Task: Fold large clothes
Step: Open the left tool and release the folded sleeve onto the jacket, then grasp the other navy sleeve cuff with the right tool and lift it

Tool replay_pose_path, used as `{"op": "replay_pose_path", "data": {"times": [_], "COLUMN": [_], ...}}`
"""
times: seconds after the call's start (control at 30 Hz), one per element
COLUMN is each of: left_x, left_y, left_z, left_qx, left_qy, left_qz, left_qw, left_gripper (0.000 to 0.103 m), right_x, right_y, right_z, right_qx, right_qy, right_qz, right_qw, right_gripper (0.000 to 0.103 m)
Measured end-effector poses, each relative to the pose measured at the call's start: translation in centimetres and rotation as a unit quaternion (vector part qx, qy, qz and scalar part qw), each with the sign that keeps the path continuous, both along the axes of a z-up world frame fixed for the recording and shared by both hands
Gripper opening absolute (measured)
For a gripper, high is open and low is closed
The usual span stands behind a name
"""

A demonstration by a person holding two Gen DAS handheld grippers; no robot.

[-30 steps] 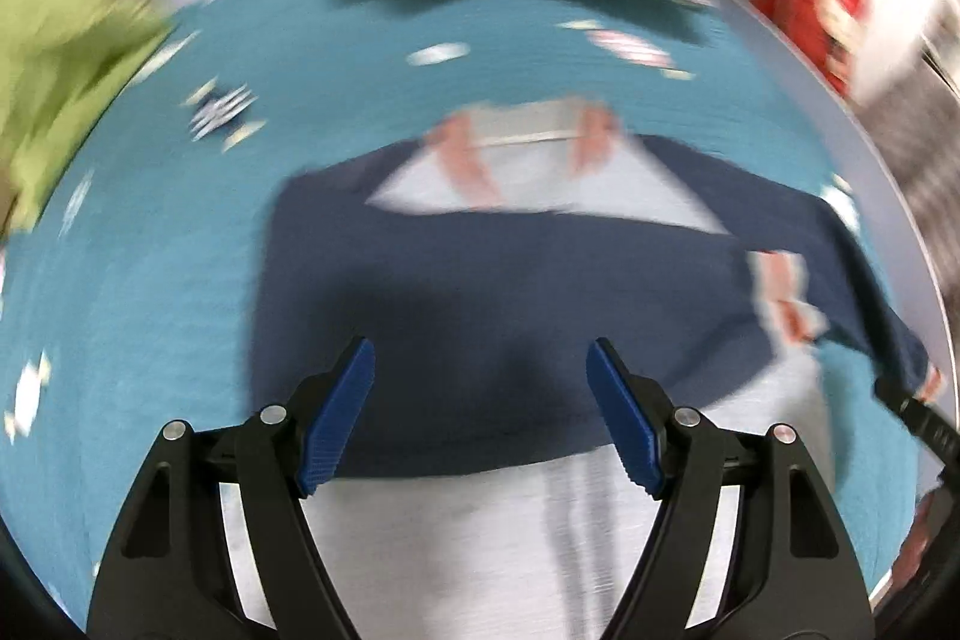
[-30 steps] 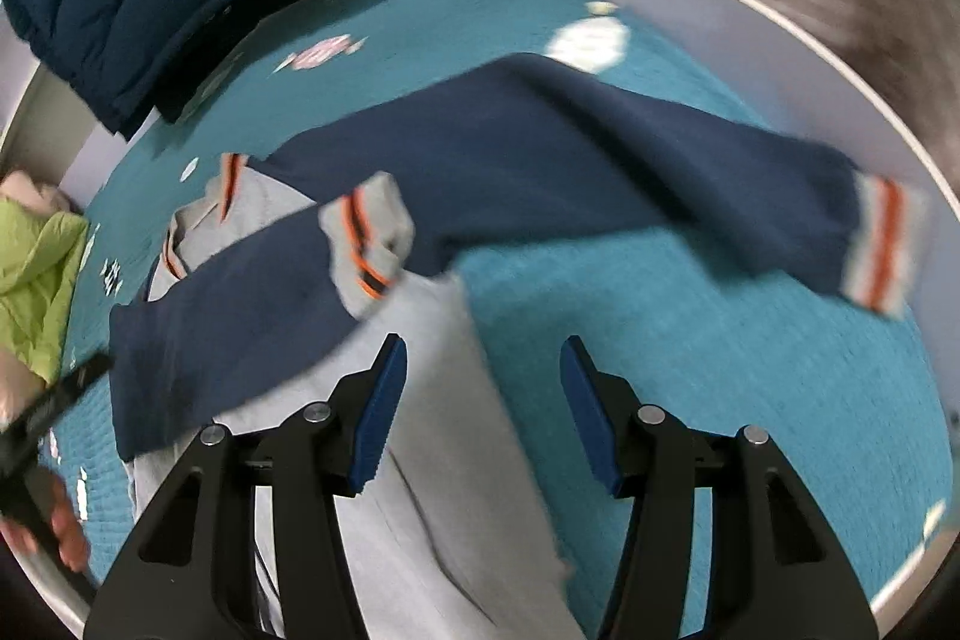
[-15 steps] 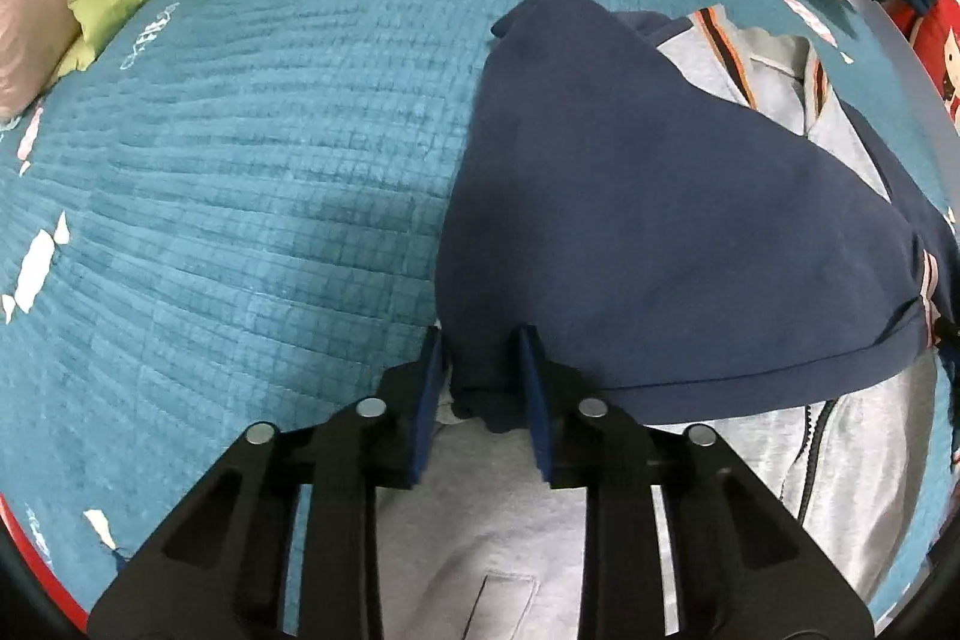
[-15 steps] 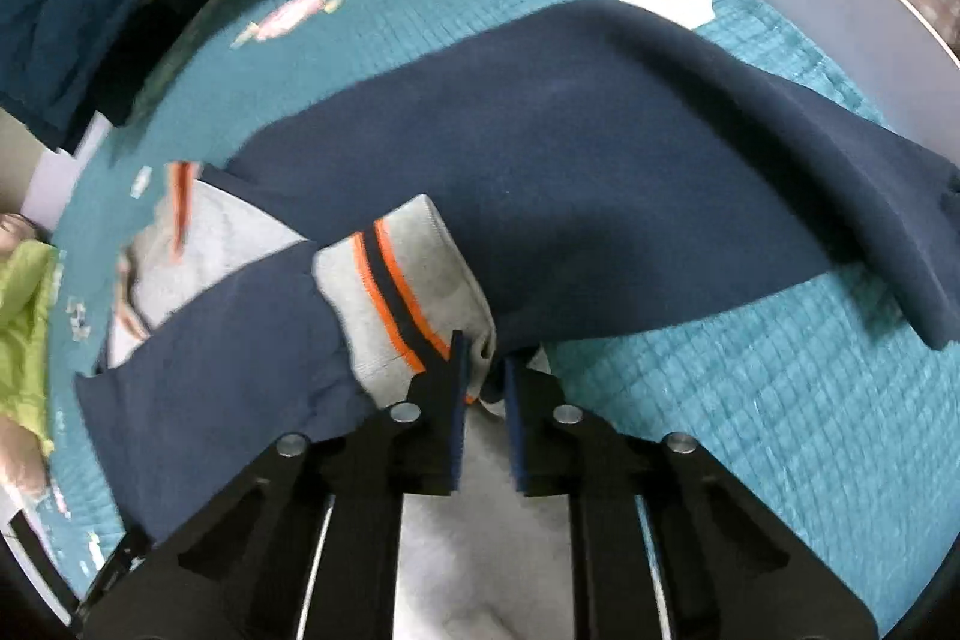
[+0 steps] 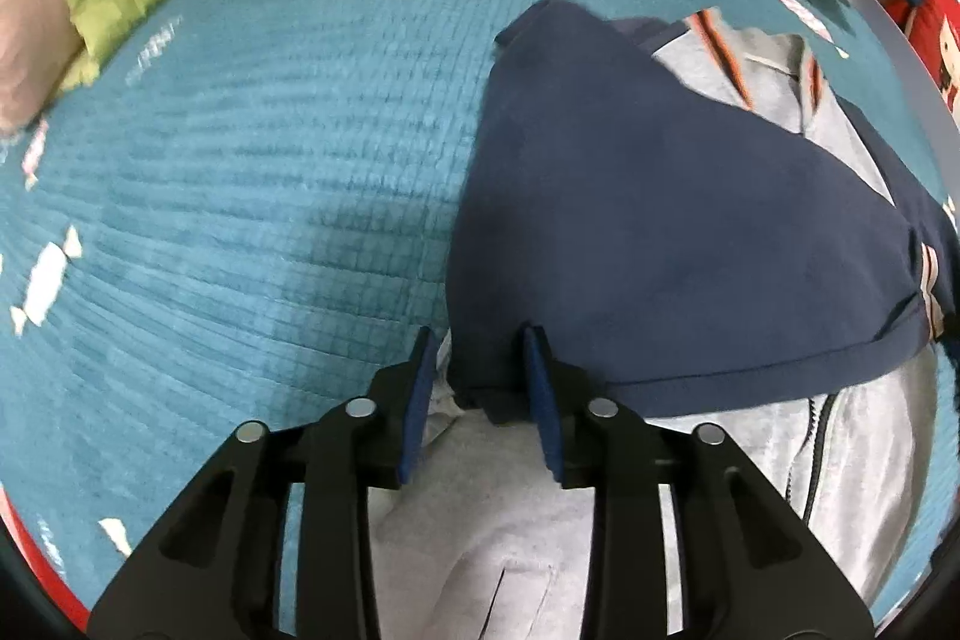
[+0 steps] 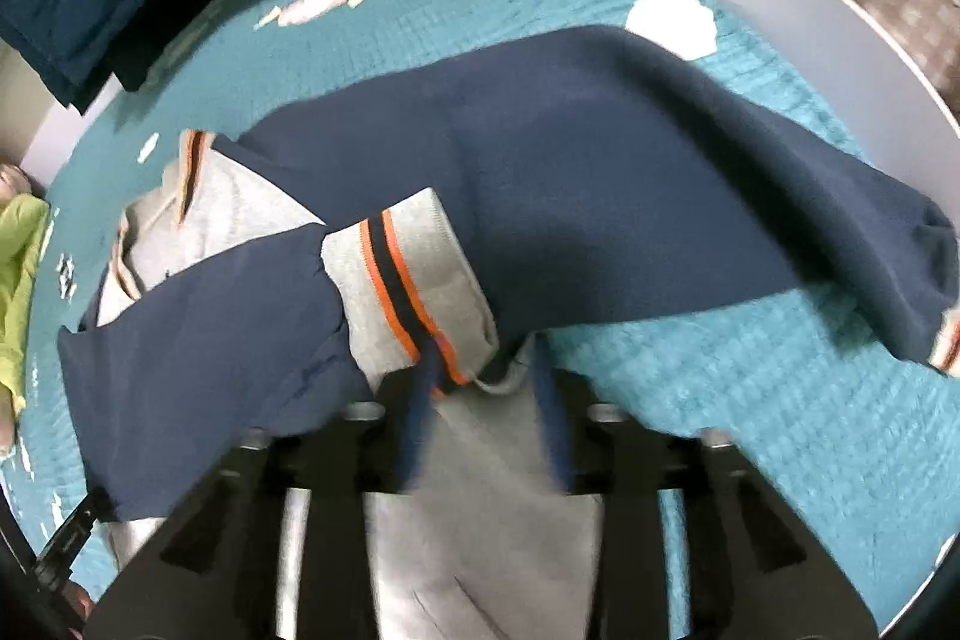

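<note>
Left tool (image 5: 480, 382) stands part open astride the navy sleeve's (image 5: 660, 232) folded edge, its jaws having just eased apart, pads not visibly pressing. My right tool (image 6: 480, 400) has also just been opening; the grey cuff with orange and navy stripes (image 6: 414, 280) lies at its tips, released as I judge it. The grey-and-navy zip sweatshirt (image 5: 858, 460) lies flat on the teal quilted bed (image 5: 240, 160), one sleeve folded across. I judge the second sleeve (image 6: 660, 172) comes next, needing a fresh grasp near its cuff.
</note>
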State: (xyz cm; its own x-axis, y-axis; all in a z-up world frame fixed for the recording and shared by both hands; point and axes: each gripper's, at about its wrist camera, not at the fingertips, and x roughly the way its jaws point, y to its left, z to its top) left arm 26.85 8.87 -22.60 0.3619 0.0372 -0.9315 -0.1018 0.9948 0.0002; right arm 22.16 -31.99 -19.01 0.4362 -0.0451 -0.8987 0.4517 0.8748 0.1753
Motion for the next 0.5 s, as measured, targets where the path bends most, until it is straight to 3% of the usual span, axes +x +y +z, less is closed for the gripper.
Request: {"op": "replay_pose_path", "data": {"times": [0.13,0.23,0.3,0.5], "left_x": [-1.9,-3.2,-4.3,-6.2], "left_y": [-0.9,-2.2,-3.4,-8.7], "left_z": [2.6,3.9,4.5,4.7], "left_qx": [-0.02,-0.016,-0.021,-0.023], "left_qy": [-0.034,-0.052,-0.056,-0.053], "left_qz": [-0.017,-0.026,-0.032,-0.087], "left_qw": [0.9991,0.9982,0.9977,0.9945], "left_gripper": [0.049,0.054,0.065,0.065], "right_x": [-2.8,-4.9,-6.0,-9.7], "right_y": [0.2,0.5,0.3,-1.1], "right_z": [2.1,3.2,3.5,3.5], "right_qx": [-0.035,-0.062,-0.064,-0.074], "right_qy": [-0.027,-0.034,-0.032,-0.027], "right_qz": [0.007,0.018,0.019,0.007], "right_qw": [0.999,0.997,0.997,0.997], "right_gripper": [0.081,0.081,0.082,0.082]}}
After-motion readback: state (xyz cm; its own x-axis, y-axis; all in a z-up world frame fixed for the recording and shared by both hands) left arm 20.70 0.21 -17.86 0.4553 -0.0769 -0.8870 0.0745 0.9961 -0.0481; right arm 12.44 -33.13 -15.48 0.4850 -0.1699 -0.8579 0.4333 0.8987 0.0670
